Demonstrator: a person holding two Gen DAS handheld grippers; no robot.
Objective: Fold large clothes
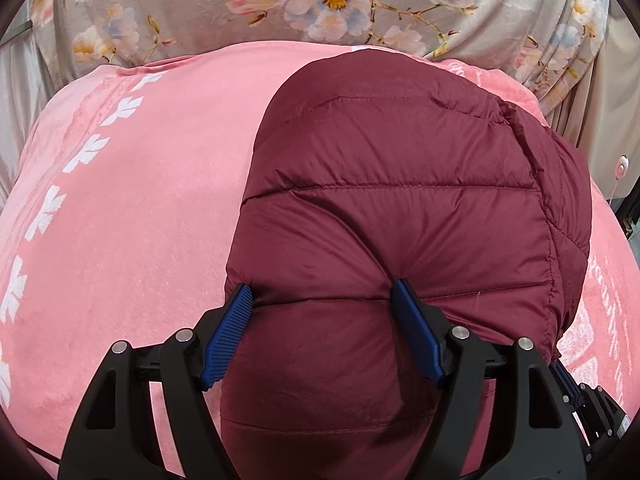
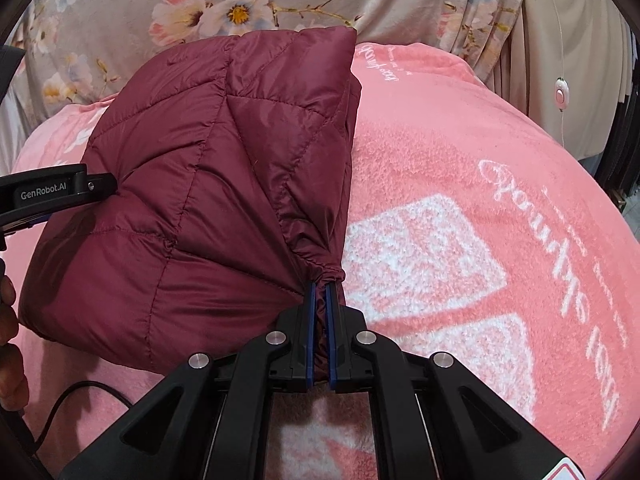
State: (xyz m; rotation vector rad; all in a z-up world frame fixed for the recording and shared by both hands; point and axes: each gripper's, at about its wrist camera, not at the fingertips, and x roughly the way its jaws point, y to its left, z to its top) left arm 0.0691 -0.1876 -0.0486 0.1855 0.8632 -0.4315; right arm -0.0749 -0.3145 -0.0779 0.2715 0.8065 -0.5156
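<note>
A dark red quilted puffer jacket (image 1: 380, 200) lies folded in a thick bundle on a pink blanket (image 1: 140, 200). My left gripper (image 1: 322, 294) stands wide, its blue pads pressed into both sides of the bundle's near bulge, and creases run out from each pad. In the right wrist view the jacket (image 2: 200, 200) fills the left half. My right gripper (image 2: 320, 286) is shut on its gathered hem corner, with a thin strip of fabric between the pads. The left gripper (image 2: 52, 194) shows at the jacket's left edge.
The pink blanket (image 2: 460, 160) carries white lettering and a white block pattern. Grey floral fabric (image 1: 320, 0) hangs behind it. A thin cord with a pink-and-white switch (image 2: 561, 94) dangles at the right. A hand (image 2: 8, 320) and a black cable (image 2: 80, 392) sit at the lower left.
</note>
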